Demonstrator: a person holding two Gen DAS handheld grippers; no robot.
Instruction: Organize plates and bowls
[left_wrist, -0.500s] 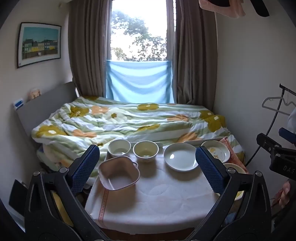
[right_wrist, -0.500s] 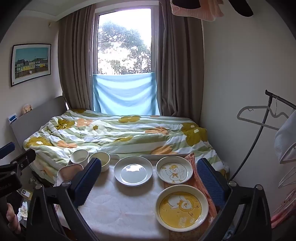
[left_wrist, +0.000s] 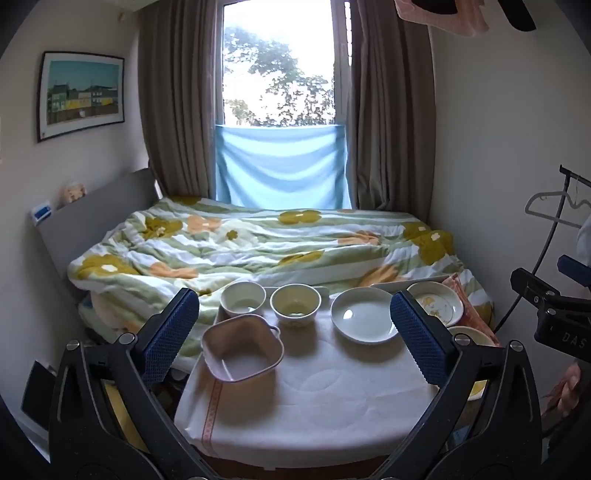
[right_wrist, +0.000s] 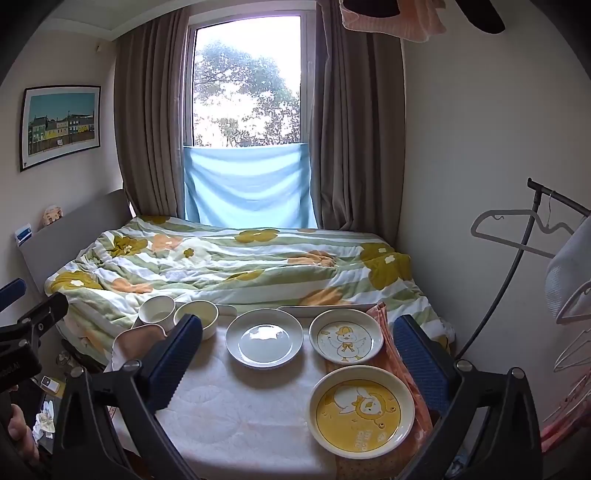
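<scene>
Nothing on the table has shifted since the earlier frames; both cameras keep nearly the same vantage. Left tongs (left_wrist: 291, 328) stand wide apart, holding nothing, above the near left part of the table (left_wrist: 332, 398). Right tongs (right_wrist: 297, 354) likewise stand wide and hold nothing, above the near right part.

Layout on the white-covered table:
- Pink square bowl (left_wrist: 242, 349): front left, just ahead of the left tongs.
- White cup-shaped bowl (left_wrist: 242, 298) and cream bowl (left_wrist: 295, 304): side by side along the far edge, behind the pink bowl.
- Plain white plate (right_wrist: 264, 339): centre, right of the cream bowl.
- Duck-print plate (right_wrist: 345, 336): far right, beside the white plate.
- Yellow plate (right_wrist: 362, 410): near right, in front of the duck-print plate, on an orange cloth (right_wrist: 391, 350).

Beyond the table lies a bed with a floral duvet (right_wrist: 229, 262).
</scene>
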